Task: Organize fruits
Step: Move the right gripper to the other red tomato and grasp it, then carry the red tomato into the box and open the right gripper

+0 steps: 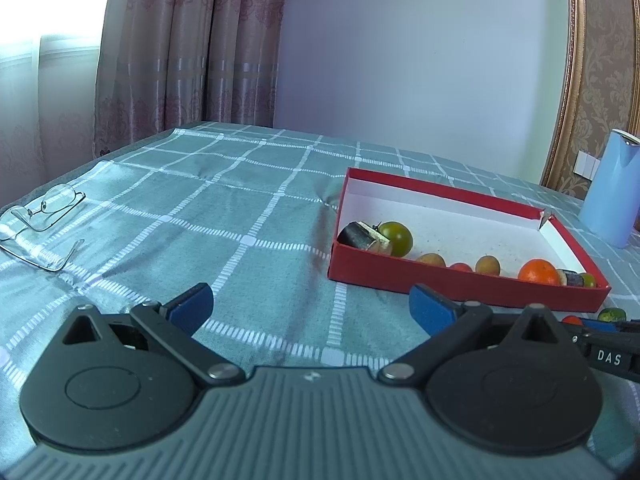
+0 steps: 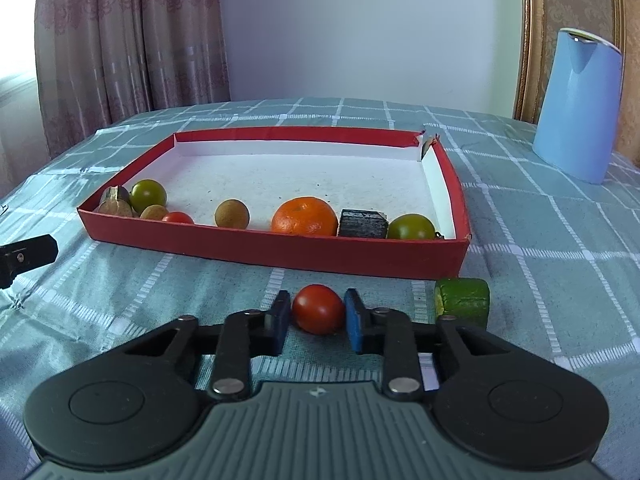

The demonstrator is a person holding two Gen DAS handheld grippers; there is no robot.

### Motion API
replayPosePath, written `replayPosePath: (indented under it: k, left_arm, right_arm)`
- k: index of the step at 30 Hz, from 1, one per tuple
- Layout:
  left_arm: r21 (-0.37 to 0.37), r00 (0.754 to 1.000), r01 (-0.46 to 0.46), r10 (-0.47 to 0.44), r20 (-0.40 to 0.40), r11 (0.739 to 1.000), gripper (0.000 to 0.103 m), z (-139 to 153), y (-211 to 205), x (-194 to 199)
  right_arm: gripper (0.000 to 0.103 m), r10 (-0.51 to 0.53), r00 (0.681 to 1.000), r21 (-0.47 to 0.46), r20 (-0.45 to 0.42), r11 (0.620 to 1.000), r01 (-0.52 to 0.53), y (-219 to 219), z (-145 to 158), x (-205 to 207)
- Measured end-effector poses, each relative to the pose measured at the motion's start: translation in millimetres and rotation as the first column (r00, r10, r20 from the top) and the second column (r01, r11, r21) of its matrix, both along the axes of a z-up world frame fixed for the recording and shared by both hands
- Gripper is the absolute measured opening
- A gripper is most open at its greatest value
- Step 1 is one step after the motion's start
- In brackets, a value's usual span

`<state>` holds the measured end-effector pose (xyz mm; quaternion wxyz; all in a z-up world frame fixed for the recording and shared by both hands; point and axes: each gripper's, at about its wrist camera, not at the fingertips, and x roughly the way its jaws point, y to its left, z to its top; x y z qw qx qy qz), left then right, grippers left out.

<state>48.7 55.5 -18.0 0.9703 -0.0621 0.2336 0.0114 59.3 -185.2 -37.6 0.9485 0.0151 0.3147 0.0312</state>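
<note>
A red box [image 2: 280, 250] with a white floor holds several fruits along its near wall: an orange [image 2: 304, 216], green tomatoes [image 2: 411, 227], brown longans [image 2: 232, 213], a small red tomato [image 2: 178, 218] and dark cut pieces [image 2: 363, 223]. On the cloth in front of the box lie a red tomato [image 2: 319, 309] and a green cut piece [image 2: 463, 301]. My right gripper [image 2: 318, 314] has its pads on both sides of the red tomato, which rests on the cloth. My left gripper [image 1: 310, 306] is open and empty, left of the box [image 1: 460, 284].
A pair of glasses [image 1: 40, 220] lies on the checked tablecloth at the far left. A tall light-blue jug [image 2: 578, 108] stands at the right behind the box. Curtains and a wall lie beyond the table's far edge.
</note>
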Motion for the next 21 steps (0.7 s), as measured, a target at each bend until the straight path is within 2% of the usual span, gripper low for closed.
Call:
replayPosePath:
  k: [7, 12, 17, 21]
  left_arm:
    - [-0.003, 1.000, -0.003, 0.003, -0.004, 1.000, 0.103, -0.2, 0.4, 0.2]
    - [-0.003, 1.000, -0.003, 0.003, -0.012, 1.000, 0.103, -0.8, 0.2, 1.5]
    - [-0.006, 1.000, -0.003, 0.003, -0.013, 1.000, 0.103, -1.0, 0.3, 1.5]
    - [-0.009, 1.000, 0.000, 0.000, -0.015, 1.000, 0.103, -1.2, 0.3, 2.2]
  right_arm:
    - [0.026, 0.013, 1.000, 0.025, 0.014, 1.000, -0.013, -1.0, 2.7, -3.2]
    - [0.026, 0.034, 0.997, 0.054, 0.062, 0.998, -0.037, 0.6, 19.0, -3.6]
    - [0.026, 0.054, 0.992, 0.014, 0.115, 0.998, -0.056, 13.1, 40.0, 7.9]
    - [0.026, 0.058, 0.992, 0.001, 0.113, 0.998, -0.059, 16.4, 42.1, 27.3]
